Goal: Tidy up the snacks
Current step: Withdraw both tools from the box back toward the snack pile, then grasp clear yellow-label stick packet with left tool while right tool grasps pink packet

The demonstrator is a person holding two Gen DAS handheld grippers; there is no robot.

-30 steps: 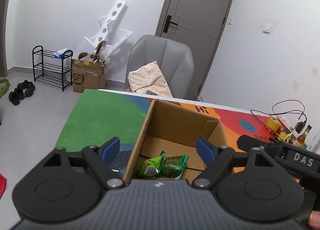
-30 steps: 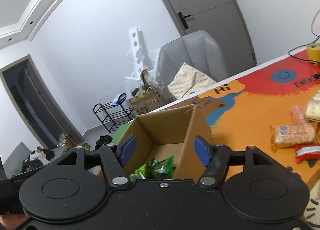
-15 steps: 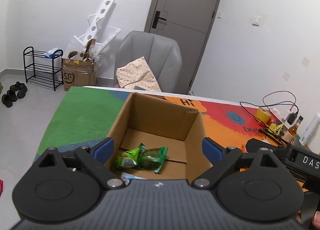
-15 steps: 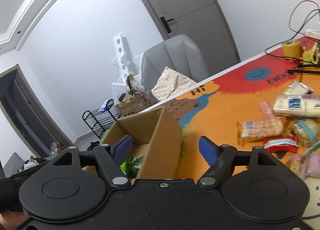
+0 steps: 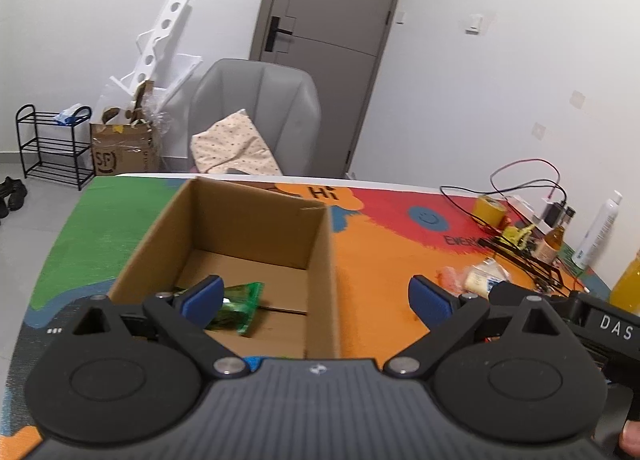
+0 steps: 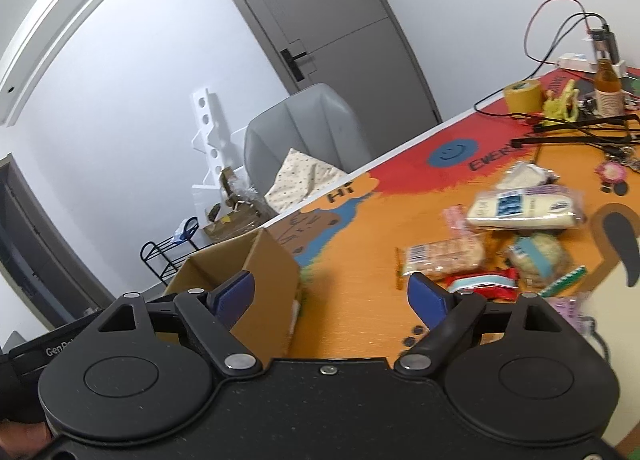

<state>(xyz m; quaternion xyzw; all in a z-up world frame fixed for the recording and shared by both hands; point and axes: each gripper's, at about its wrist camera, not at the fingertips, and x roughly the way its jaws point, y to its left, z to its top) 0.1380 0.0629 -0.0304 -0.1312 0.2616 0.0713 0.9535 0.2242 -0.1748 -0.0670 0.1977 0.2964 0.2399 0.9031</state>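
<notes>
An open cardboard box (image 5: pixel 256 219) stands on the colourful table mat, and a green snack packet (image 5: pixel 240 306) lies on its floor. My left gripper (image 5: pixel 316 298) hangs over the box's near right corner, its jaws still opening with nothing between them. In the right wrist view the box (image 6: pixel 264 260) is at the lower left. My right gripper (image 6: pixel 332 296) is to its right over bare orange mat, jaws opening and empty. A heap of loose snacks lies ahead on the right: a cracker pack (image 6: pixel 444 256), a long white pack (image 6: pixel 524 207) and a red-and-white packet (image 6: pixel 480 284).
A yellow tape roll (image 6: pixel 524 95), a brown bottle (image 6: pixel 608 91), black cables and a black stand (image 6: pixel 576 131) crowd the table's far right. A grey chair (image 5: pixel 256 115) with a spotted cushion stands behind the table. An orange bottle (image 5: pixel 628 284) is at the right edge.
Both grippers have swung to the right, away from the box toward the snack heap, and their jaws have spread wider. The green packet stays in the box.
</notes>
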